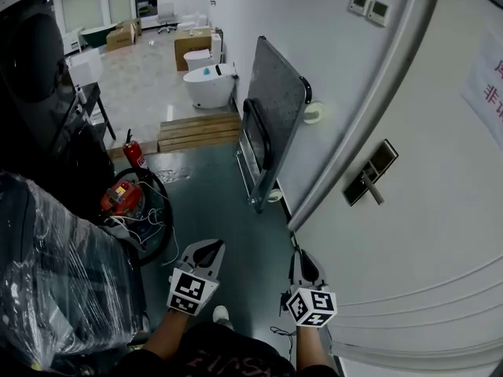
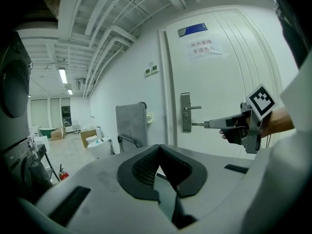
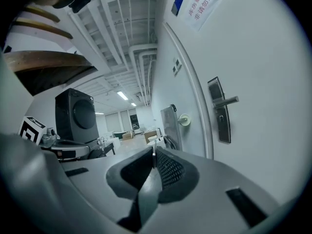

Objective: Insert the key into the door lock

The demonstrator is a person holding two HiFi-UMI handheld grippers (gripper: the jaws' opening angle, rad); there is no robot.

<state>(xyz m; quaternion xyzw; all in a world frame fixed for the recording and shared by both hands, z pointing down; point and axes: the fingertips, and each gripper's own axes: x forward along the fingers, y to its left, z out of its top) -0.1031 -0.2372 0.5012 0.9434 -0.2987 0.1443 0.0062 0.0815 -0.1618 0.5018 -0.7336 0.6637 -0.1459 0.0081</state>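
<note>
My left gripper (image 2: pixel 159 150) is pinched closed on nothing. My right gripper (image 3: pixel 156 156) clamps the key (image 3: pixel 153 150), its thin blade poking out between the pads (light, stiff, slippery metal, I judge; best gripped by the bow). Ahead, apart from the key, stands the door lock (image 3: pixel 222 112). The door's sign (image 2: pixel 201 47) reads 库房重地 非请勿入.

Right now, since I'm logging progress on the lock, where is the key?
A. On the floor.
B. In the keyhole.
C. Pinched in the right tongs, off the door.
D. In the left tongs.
C: the right gripper view shows the key between the shut right tongs, the door lock off to one side.
</note>
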